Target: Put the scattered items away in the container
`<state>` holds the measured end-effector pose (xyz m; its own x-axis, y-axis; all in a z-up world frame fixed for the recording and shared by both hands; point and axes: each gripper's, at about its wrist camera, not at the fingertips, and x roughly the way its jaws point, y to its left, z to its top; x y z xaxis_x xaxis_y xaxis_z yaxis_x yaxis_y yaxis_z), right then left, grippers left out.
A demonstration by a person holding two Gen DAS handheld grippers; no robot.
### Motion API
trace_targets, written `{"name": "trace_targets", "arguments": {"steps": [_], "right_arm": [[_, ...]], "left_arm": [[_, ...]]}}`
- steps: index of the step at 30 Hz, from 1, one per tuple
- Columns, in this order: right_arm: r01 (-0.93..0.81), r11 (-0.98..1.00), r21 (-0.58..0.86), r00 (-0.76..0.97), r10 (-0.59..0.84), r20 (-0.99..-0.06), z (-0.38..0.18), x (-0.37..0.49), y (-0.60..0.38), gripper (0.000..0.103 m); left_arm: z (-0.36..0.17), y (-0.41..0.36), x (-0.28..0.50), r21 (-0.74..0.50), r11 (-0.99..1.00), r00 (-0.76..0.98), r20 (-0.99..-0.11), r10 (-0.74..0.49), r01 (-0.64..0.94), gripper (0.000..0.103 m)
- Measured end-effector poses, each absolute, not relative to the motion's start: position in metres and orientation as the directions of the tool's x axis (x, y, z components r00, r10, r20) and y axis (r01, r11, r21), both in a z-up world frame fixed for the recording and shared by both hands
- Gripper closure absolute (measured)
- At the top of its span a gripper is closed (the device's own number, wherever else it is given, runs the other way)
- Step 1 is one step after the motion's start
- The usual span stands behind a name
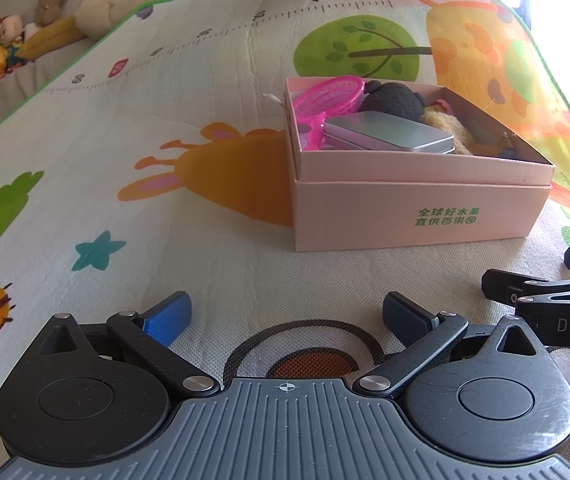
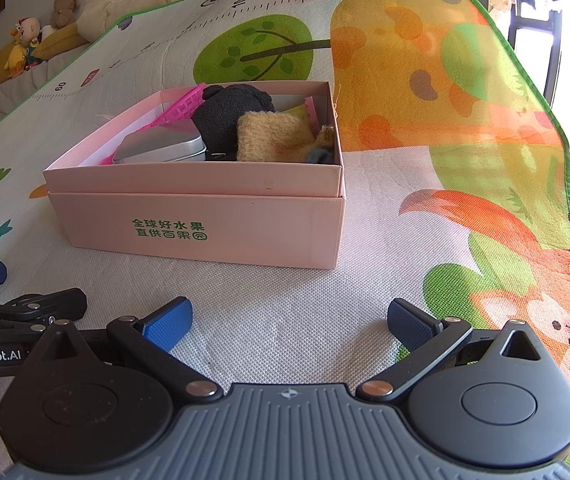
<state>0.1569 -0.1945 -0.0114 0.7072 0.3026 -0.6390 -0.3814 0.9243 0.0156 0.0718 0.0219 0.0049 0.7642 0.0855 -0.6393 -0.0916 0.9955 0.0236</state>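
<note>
I am looking across a children's play mat [image 2: 285, 320] printed with a height ruler, a green tree, a rabbit, a star and a bee; it is edged in green and lies over a wide flat surface. Along its far left side I see a row of stuffed toys [image 2: 25, 46] and a cream cushion [image 2: 125, 2] against a wall with two framed pictures, and bright window light washes out the far right. One pink cardboard box [image 2: 205, 216] with green Chinese lettering sits on the mat, open at the top, ahead of both grippers and well apart from them. Inside I count one pink plastic net scoop [image 1: 331, 98], one silver tin [image 1: 391, 134], one black plush toy [image 2: 231, 114] and one yellow plush piece [image 2: 275, 136], packed against each other; a few smaller bits behind them are too hidden to name. No loose items show on the mat around the box. My left gripper [image 1: 287, 318] hangs low over the mat, level, its blue-padded fingers [image 1: 169, 318] spread wide with nothing between them. My right gripper [image 2: 289, 322] sits just beside it at the same height, its fingers [image 2: 411, 324] likewise spread apart and empty.
</note>
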Motion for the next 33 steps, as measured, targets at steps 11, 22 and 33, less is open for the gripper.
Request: {"name": "trace_targets", "arguments": {"steps": [11, 22, 33], "right_arm": [[-0.381, 0.924, 0.016, 0.707, 0.303, -0.639, -0.0114, 0.1568, -0.1948, 0.000], [-0.382, 0.924, 0.016, 0.707, 0.303, -0.639, -0.0114, 0.1569, -0.1948, 0.000], [-0.381, 0.924, 0.016, 0.707, 0.303, -0.639, -0.0113, 0.1567, -0.1948, 0.000]], "left_arm": [[0.0093, 0.0242, 0.0755, 0.014, 0.998, 0.730, -0.681, 0.057, -0.066, 0.000], [0.0089, 0.0228, 0.0720, 0.009, 0.996, 0.736, -0.673, 0.068, -0.083, 0.000], [0.0087, 0.0223, 0.0725, 0.012, 0.995, 0.740, -0.668, 0.078, -0.094, 0.000]]}}
